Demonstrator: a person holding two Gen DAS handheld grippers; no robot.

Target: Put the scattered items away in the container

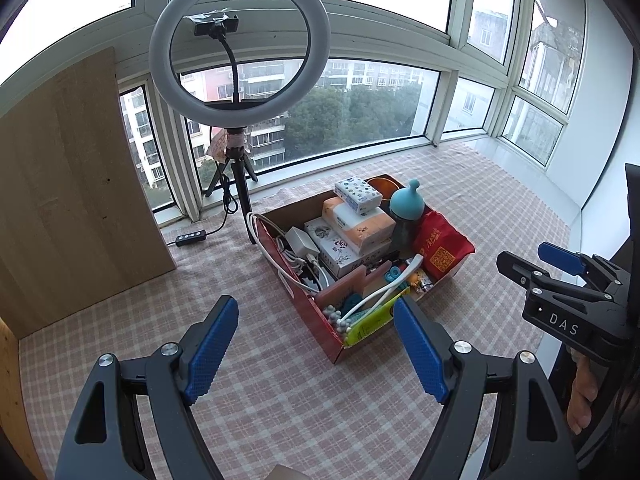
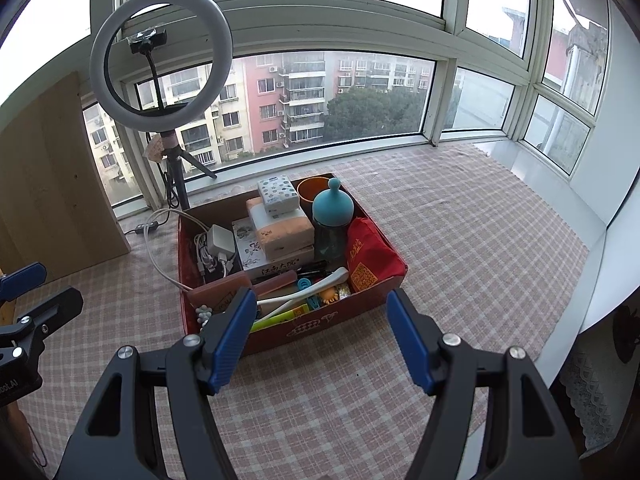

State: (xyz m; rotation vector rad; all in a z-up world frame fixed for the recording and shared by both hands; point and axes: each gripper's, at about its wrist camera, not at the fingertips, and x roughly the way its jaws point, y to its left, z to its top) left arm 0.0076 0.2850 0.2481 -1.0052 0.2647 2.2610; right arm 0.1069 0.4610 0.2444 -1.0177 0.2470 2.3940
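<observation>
A red cardboard box (image 1: 308,312) (image 2: 344,320) sits on the checked tablecloth, full of items: tissue packs (image 1: 358,220) (image 2: 280,228), a white charger with cables (image 1: 300,246) (image 2: 220,242), a teal-capped bottle (image 1: 406,210) (image 2: 332,216), a red packet (image 1: 440,248) (image 2: 370,260), a white spoon (image 1: 384,288) (image 2: 304,290) and small toys. My left gripper (image 1: 316,352) is open and empty, just in front of the box. My right gripper (image 2: 322,338) is open and empty, near the box's front edge; it also shows at the right of the left wrist view (image 1: 560,276).
A ring light on a tripod (image 1: 239,64) (image 2: 162,60) stands behind the box by the window, its cable and remote (image 1: 191,237) on the cloth. A wooden board (image 1: 68,176) (image 2: 48,184) leans at the left. The cloth's right edge (image 2: 592,248) meets a white ledge.
</observation>
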